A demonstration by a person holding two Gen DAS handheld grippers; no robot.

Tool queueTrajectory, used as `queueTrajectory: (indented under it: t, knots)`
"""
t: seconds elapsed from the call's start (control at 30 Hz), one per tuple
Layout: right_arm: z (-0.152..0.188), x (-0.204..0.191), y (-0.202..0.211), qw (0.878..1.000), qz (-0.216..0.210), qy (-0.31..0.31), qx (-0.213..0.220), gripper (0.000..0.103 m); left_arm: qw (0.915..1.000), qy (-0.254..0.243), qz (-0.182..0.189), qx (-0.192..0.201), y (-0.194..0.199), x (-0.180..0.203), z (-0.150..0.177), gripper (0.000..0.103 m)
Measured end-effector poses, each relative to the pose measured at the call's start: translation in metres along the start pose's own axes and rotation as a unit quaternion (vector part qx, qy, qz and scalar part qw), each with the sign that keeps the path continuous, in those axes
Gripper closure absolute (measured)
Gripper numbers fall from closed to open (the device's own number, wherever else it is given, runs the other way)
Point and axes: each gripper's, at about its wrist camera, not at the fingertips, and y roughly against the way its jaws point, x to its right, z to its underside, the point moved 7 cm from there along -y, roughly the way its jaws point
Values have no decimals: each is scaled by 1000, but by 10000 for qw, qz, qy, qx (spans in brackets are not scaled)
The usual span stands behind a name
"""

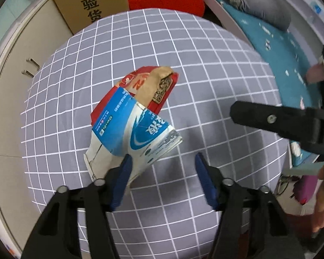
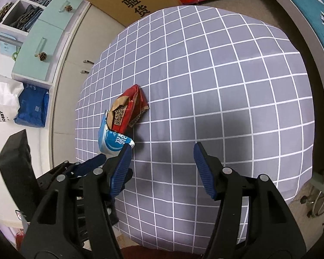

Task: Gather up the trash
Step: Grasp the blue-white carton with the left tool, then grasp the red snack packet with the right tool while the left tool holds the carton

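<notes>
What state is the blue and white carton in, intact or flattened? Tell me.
Flattened. The blue and white carton is crushed and creased with a torn, ragged edge, lying on the checked cloth against the red packet.

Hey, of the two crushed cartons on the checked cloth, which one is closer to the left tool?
The blue and white carton. It lies right at the left tool, beside one finger, while the red carton sits behind it, farther away.

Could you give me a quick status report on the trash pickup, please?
Both grippers open, left gripper beside blue-white carton. Red wrapper underneath. Nothing in the way.
</notes>
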Motion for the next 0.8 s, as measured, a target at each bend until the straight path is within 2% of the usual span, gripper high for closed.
queueTrajectory:
  t: [0.1, 0.23, 0.37, 0.6, 0.8]
  knots:
    - [-1, 2, 1, 10000, 5, -58, 22, 44, 9998, 139, 92, -55, -6, -4, 0, 69]
    - [-1, 4, 0, 9999, 5, -155, 23, 43, 9996, 223, 146, -85, -9, -10, -1, 78]
    - [-1, 1, -4, 9999, -14, -156, -14, 43, 9988, 315, 381, 60, 0, -23, -3, 96]
    - [-5, -12, -14, 9999, -71, -58, -112, 42, 9952, 648, 550, 484, 28, -43, -11, 99]
    - [-9, -29, -23, 9996, -148, 81, -216, 42, 9915, 847, 541, 820, 61, -56, -13, 99]
